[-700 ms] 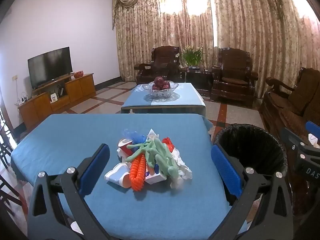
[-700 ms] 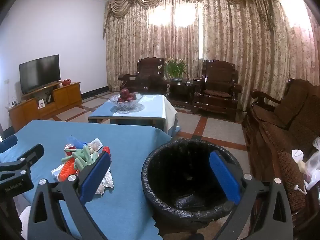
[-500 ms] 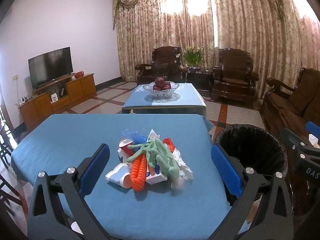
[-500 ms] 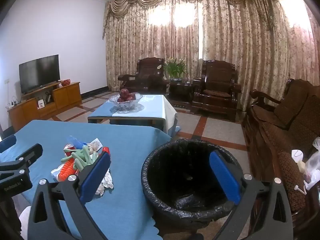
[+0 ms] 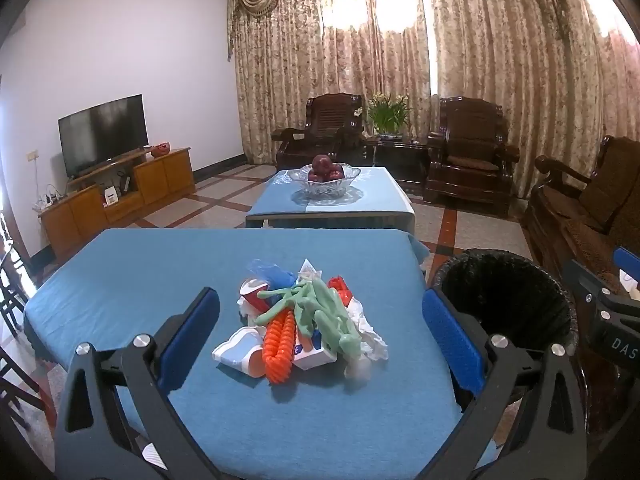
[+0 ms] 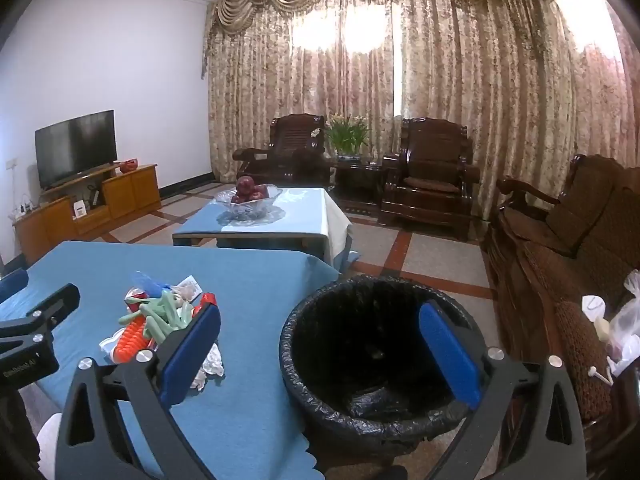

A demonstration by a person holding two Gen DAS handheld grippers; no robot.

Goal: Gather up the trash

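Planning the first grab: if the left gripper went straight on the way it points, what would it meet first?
Probably the trash pile on the blue table: it lies centred between the open jaws of the left gripper, nothing nearer in view.

Near table: trash pile lies on it, centre. Bin stands on the floor at the table's 3 o'clock, just beside its edge. Second table at 12 o'clock, fruit bowl on it. TV cabinet at 10 o'clock. Armchairs behind.
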